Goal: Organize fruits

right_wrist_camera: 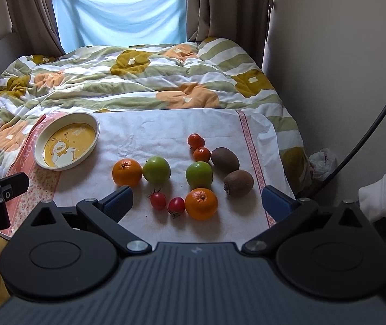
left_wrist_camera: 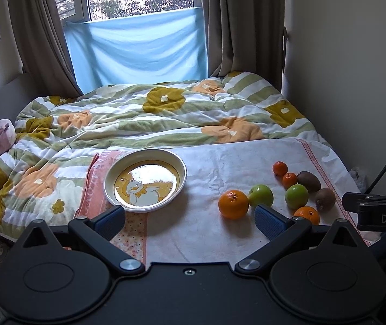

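Both grippers hang wide apart, empty: right gripper [right_wrist_camera: 197,201] over loose fruit, near orange [right_wrist_camera: 201,203] at its 6 o'clock; left gripper [left_wrist_camera: 190,218] nearer the bare duck plate [left_wrist_camera: 182,168], likely the collecting spot

The plate [right_wrist_camera: 95,124] was cream-rimmed with a yellow centre bearing a white duck. The cloth [right_wrist_camera: 165,132] was white with pink patterned borders. On it lay two oranges [right_wrist_camera: 126,172], two green apples [right_wrist_camera: 156,169], two brown kiwis [right_wrist_camera: 224,159], two small orange-red mandarins [right_wrist_camera: 195,140] and two red cherry tomatoes [right_wrist_camera: 158,201]. The duvet [right_wrist_camera: 138,81] had green and white stripes with mustard and peach flowers. Both grippers, left [left_wrist_camera: 190,218] and right [right_wrist_camera: 197,203], were black with blue pads [right_wrist_camera: 121,201].
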Available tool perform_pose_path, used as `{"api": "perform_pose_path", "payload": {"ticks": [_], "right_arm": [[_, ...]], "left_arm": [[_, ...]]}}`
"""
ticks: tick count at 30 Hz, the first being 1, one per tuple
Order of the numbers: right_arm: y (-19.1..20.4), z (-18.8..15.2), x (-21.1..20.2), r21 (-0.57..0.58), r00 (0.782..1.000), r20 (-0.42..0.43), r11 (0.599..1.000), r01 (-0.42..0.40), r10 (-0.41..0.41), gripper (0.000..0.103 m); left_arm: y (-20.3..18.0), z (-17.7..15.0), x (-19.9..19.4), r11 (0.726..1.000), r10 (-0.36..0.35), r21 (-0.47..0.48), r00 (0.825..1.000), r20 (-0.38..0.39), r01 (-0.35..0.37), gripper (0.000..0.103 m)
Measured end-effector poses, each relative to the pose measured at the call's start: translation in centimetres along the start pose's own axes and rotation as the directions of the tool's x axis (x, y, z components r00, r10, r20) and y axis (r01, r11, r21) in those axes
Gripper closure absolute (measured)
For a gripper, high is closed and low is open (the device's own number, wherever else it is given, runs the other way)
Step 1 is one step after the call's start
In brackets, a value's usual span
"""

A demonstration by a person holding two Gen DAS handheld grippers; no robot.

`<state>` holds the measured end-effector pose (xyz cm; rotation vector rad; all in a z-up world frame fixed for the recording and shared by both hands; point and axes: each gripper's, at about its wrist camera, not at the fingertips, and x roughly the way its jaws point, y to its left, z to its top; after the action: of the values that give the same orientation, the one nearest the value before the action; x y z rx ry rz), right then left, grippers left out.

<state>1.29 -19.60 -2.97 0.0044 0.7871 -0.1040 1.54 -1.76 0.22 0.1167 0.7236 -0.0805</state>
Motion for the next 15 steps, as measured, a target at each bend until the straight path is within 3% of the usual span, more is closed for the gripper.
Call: {"api": "perform_pose_path", "payload": {"ticks": [15], "right_arm": [[0.12,0.13,-0.07,-0.002,1.000,-0.002,1.000,-0.006,0.006,0.000]], "left_arm": [[0.23,0.06,-0.09,1.000,0.007,0.001,1.000,-0.001,-0.007,0.000]]}}
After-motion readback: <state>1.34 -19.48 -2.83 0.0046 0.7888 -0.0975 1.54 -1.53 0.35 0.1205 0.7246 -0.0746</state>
